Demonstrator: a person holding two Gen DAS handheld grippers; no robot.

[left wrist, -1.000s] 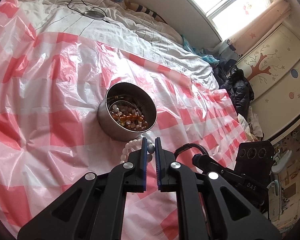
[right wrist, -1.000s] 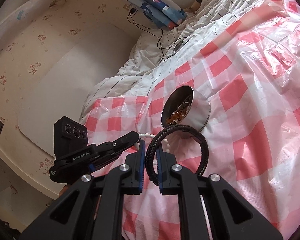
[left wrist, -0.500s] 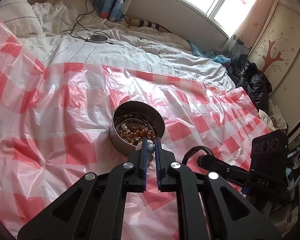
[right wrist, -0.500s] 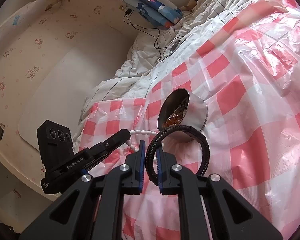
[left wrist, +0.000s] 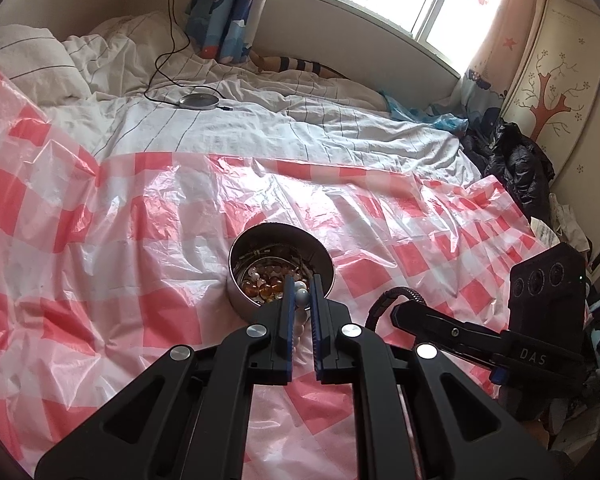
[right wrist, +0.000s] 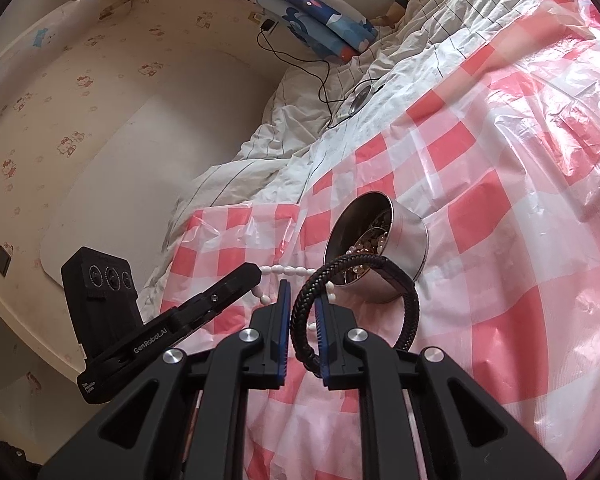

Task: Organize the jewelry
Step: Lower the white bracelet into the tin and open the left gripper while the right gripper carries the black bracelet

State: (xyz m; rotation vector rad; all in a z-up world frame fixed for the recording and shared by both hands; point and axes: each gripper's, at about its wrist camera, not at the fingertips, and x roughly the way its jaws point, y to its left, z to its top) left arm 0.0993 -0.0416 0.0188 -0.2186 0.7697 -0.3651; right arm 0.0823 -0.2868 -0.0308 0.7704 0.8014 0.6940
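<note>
Now both fingers clamp: left on pearl strand (left wrist: 300,300), right on braided bracelet (right wrist: 312,300).

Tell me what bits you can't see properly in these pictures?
- Left wrist view: most of the white bead bracelet hangs behind the left gripper fingers; its full length is hidden.
- Right wrist view: the black braided bracelet hides part of the metal tin.
- Both views: pieces at the tin's bottom are piled up, too small to count.
- Left wrist view: the right gripper hides its jaws.

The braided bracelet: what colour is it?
Black; the braided bracelet shows best in the right wrist view.
</note>
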